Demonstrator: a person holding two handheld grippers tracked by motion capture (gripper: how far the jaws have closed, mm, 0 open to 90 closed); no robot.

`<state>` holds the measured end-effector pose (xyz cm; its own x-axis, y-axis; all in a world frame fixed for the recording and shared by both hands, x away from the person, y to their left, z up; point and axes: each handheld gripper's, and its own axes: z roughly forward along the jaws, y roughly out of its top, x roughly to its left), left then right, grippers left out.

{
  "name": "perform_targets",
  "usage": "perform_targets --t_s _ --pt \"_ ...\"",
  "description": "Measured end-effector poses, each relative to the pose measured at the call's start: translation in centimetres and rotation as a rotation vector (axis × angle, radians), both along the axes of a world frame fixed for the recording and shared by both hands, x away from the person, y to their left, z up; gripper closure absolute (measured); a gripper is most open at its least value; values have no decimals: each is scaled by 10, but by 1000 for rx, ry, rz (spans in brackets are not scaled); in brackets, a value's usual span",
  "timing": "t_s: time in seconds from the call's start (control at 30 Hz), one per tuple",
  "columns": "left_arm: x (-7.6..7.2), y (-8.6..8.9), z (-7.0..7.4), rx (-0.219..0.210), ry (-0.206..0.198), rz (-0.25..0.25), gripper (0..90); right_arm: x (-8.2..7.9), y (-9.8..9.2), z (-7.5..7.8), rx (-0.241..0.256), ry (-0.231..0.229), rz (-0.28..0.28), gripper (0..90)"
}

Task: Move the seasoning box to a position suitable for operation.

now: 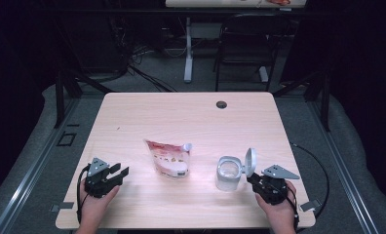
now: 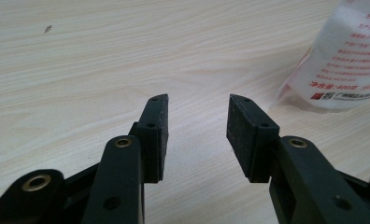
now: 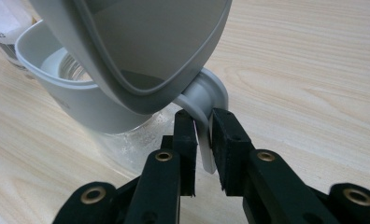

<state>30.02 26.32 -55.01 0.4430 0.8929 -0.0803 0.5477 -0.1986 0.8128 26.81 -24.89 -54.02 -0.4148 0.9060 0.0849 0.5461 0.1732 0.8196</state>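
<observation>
Gripping the handle (image 3: 202, 140) of a white kettle (image 1: 228, 174), the right gripper (image 3: 202, 122) sits at the table's (image 1: 181, 112) near-right edge, jaws clamped on the thin grey strip w/ pads pressed to both sides. Kettle stands upright just left of that gripper, lid (image 1: 250, 161) flipped up & tilted back toward the hand (image 1: 279, 207); clear lower body visible in the right gripper view. At near-left, the left gripper (image 2: 197, 122) rests low over bare wood, jaws spread wide w/ nothing between them, held in the person's left hand (image 1: 96, 197). Farther in, approx. mid-table betw. the two tools, a red-and-white pouch (image 1: 169, 158) lies flat, spout cap (image 1: 187, 146) pointing right; its printed corner shows at the upper right of the left gripper view. Beyond, a cable hole (image 1: 221, 104) near the far edge.
</observation>
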Motion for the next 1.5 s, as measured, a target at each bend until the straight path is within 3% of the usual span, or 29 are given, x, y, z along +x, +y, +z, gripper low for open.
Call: perform_targets --t_s 0.63,0.87,1.3,1.5 --pt "1 -1 -1 2 -1 -3 587 15 -3 -4 -15 -10 -14 763" --pt "1 -1 0 3 0 -4 587 19 -8 -5 18 -13 10 791" --pt "1 -1 0 3 -1 -2 587 23 -3 -3 -54 -33 68 822" --pt "1 -1 0 4 -3 -3 587 22 0 -4 -63 -44 86 825"
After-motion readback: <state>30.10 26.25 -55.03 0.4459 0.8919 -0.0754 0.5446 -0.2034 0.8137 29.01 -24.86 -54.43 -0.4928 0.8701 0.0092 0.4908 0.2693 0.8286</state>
